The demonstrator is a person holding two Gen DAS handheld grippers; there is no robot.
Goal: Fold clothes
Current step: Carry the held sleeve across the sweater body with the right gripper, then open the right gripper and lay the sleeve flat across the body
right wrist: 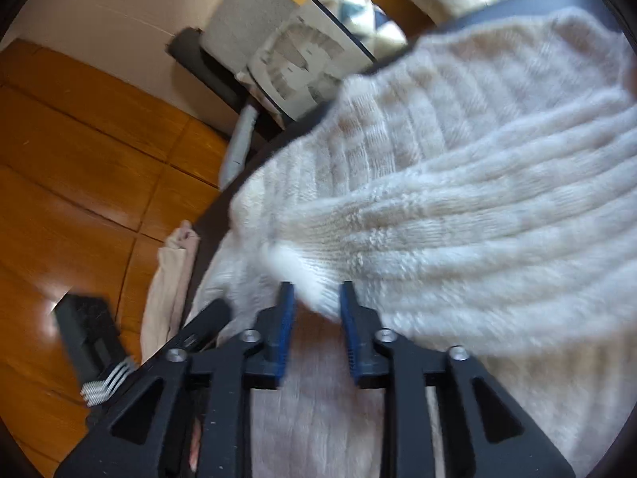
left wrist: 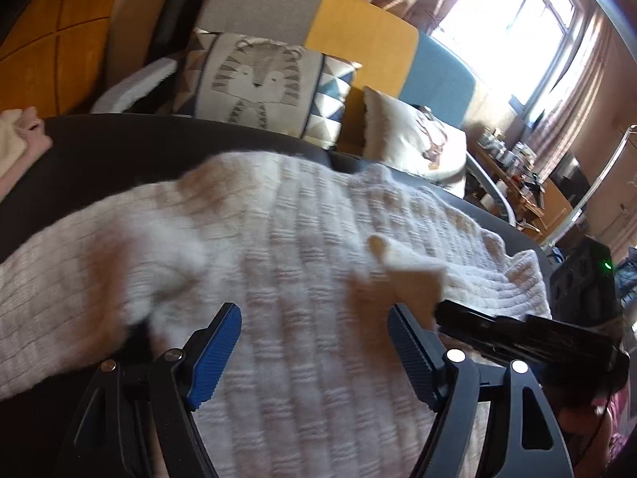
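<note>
The left hand-held gripper [left wrist: 314, 348] stands wide, its blue ribbed pads [left wrist: 217, 352] spread apart at the bottom of the left wrist view with nothing between them, poised over the cream knitted sweater [left wrist: 302, 247]. The sweater fills the middle of that frame, spread across a dark counter [left wrist: 119, 147], with one sleeve running off to the left edge. The other tool's black body comes in from the lower right, ending at a raised flap of the knit.

The right hand-held gripper [right wrist: 316, 318] is narrow, its jaws close together at the lower centre of the right wrist view, with the cuff end of a sleeve [right wrist: 318, 294] lying in the gap; the picture is blurred, so it seems to pinch the cuff, though the pads may only flank it. That sleeve crosses the sweater body toward the right of the frame.

At the far left of the left view, a stack of pale folded clothes [left wrist: 16, 139] sits on the counter. Behind the counter, in the upper middle, a cushion with a tiger drawing [left wrist: 254, 83] leans on a grey, yellow and blue sofa [left wrist: 358, 36]. A bright window [left wrist: 505, 12] fills the upper right.
</note>
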